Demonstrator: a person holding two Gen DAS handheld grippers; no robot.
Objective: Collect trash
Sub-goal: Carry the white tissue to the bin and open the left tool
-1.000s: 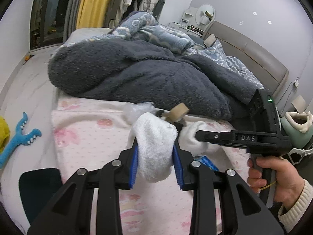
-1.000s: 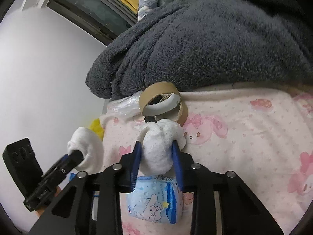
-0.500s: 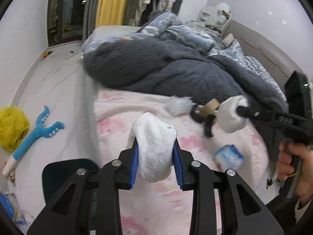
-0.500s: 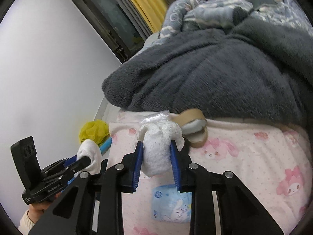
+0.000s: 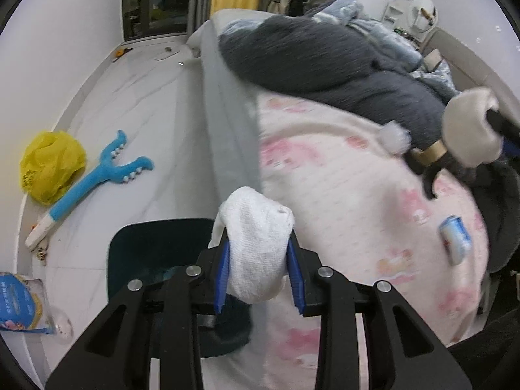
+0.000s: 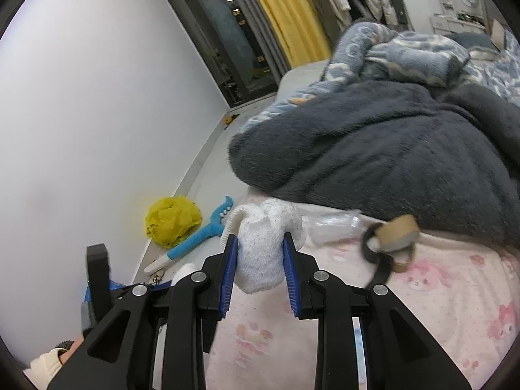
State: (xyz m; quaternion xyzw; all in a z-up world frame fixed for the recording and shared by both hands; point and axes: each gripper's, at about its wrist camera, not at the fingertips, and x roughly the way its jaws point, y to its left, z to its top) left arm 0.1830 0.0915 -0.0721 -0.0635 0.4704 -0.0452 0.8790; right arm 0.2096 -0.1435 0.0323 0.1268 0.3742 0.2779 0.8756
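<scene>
Fluffy blanket (image 5: 325, 55) (matt), glossy floor (image 5: 136, 104).

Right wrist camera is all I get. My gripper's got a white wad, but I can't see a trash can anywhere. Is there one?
Observer: Yes. The left wrist view shows a dark teal bin on the floor beside the bed, right by the left gripper.
Operator: Is that gripper holding something too?
Observer: It is shut on a white wad of its own.
Operator: Any more trash on the bed?
Observer: A small blue and white packet lies on the pink sheet, toward the right of that view.
</scene>
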